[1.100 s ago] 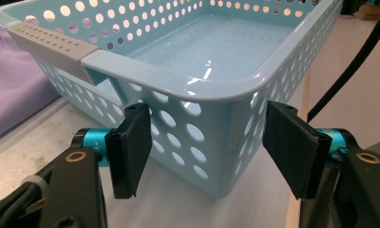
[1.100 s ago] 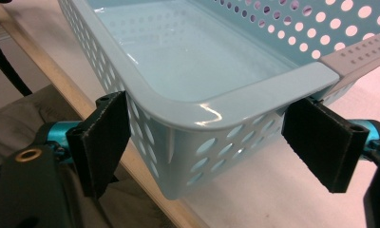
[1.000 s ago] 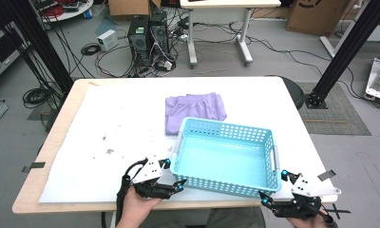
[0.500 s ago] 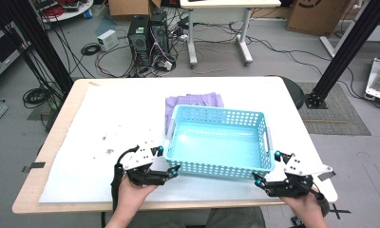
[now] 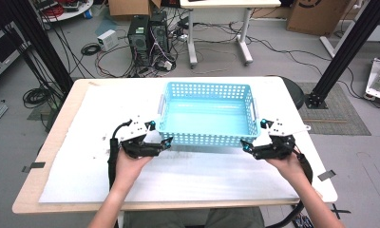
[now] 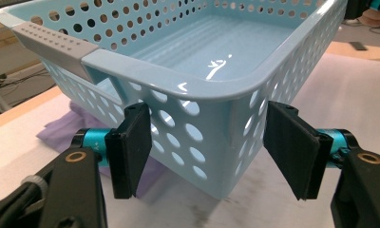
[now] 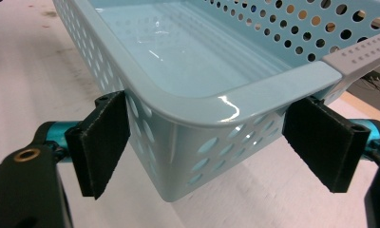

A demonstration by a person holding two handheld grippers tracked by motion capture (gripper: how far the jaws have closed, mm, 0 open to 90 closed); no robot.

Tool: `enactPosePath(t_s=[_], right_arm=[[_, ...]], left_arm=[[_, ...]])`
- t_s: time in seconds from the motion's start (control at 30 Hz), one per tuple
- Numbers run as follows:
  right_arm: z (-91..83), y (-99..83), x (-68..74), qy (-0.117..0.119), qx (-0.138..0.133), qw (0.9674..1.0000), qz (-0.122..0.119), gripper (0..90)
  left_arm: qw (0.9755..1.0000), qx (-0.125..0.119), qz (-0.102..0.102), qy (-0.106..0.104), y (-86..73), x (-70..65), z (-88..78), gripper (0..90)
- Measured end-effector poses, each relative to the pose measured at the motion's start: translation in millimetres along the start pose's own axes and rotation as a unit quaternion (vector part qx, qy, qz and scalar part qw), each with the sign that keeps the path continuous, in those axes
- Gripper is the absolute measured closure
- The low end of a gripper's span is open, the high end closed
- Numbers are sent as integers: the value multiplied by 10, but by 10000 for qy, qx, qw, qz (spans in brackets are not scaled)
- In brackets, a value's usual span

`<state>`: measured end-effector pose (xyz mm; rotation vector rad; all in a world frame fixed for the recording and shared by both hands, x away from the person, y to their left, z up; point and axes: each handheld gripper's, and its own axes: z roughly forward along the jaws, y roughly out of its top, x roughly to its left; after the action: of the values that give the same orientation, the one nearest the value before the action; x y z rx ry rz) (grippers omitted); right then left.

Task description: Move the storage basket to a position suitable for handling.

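A light blue perforated basket [image 5: 207,138] stands empty in the middle of the white mat. My left gripper [image 5: 160,134] is at its near left corner and my right gripper [image 5: 253,136] at its near right corner. In the left gripper view the open jaws [image 6: 209,142] straddle the basket's rounded corner [image 6: 202,156], and a purple cloth [image 6: 60,130] lies under the basket's far side. In the right gripper view the open jaws [image 7: 209,142] straddle the other corner [image 7: 178,156]. The basket has grey handles [image 6: 50,42] on its short sides.
The white mat [image 5: 93,156] covers a wooden table [image 5: 31,202]. Beyond the table are computer towers [image 5: 147,35], cables on the floor and black frame posts [image 5: 345,47]. A dark stool [image 5: 292,92] stands by the table's right far edge.
The basket has slid away from the person and to the left, and now covers the purple cloth. Both grippers moved forward with it, staying at its near corners.
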<state>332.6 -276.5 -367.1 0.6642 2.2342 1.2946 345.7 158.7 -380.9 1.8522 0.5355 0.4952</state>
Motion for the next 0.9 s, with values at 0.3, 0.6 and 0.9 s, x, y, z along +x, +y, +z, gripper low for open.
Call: enactPosePath(t_s=[0.3,0.6,0.9], right_arm=[[412,122,-435,119,102,9998,82,163],[818,126,-673,-37,294,9995,123,157],[1168,49,-900,-131,751,9966,309,151]], left_arm=[[9997,-23,-34,222,4,365,254,335],[9987,250,-193,404,-74,696,550,316],[9961,544,-365,592,-169,870,829,313]])
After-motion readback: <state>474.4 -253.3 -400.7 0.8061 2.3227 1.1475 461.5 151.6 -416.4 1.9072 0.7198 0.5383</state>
